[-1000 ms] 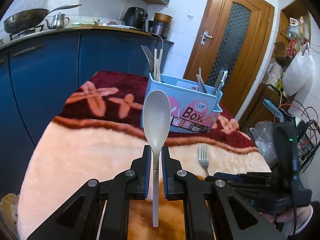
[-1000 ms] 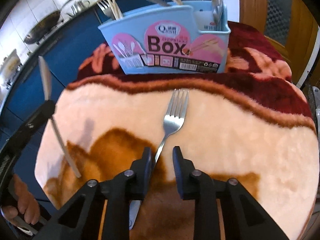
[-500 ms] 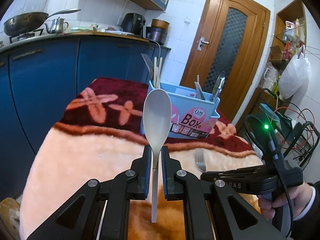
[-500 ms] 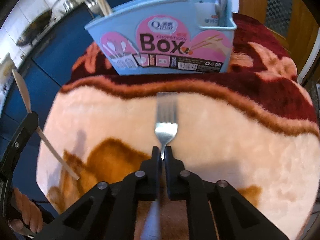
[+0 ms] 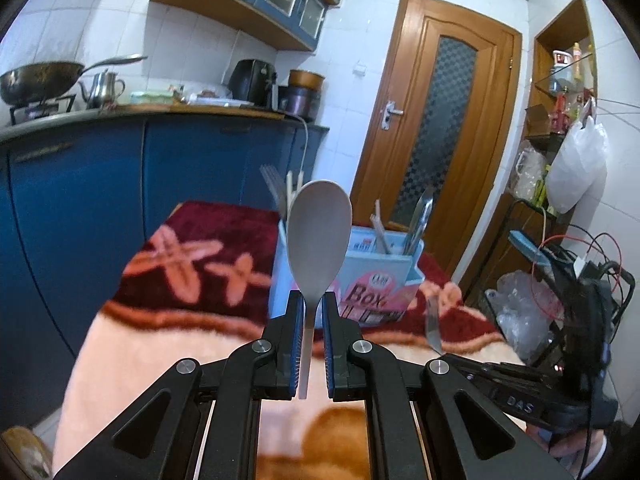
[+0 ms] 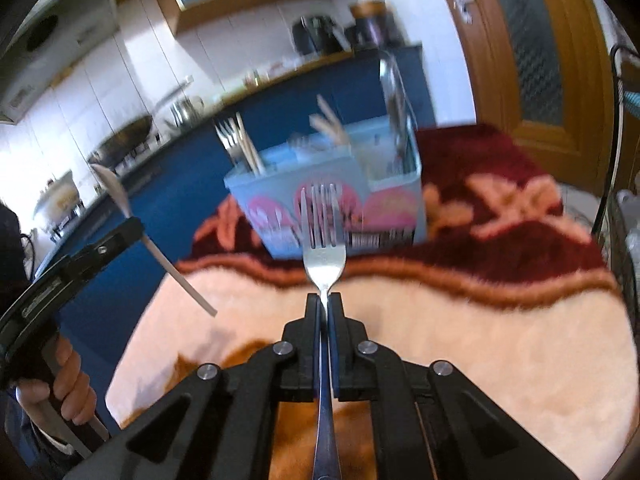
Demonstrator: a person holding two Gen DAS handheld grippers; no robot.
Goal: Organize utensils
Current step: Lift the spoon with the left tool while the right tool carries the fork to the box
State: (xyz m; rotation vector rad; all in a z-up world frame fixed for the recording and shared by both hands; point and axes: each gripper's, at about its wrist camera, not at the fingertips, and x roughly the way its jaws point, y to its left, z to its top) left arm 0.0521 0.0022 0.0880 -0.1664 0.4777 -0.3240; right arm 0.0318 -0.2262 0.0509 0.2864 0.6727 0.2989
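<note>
Utensil box at twelve o'clock on the blanket-covered table, chopsticks and cutlery upright inside; right gripper clamps the fork, left gripper the spoon: best lowered handle-first, one at a time, into matching compartments.

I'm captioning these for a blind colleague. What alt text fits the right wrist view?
The right gripper is shut on a metal fork, held tines forward above a fuzzy peach and maroon blanket. Beyond stands a blue utensil box holding cutlery. At left, the left gripper holds a pale spoon.
</note>
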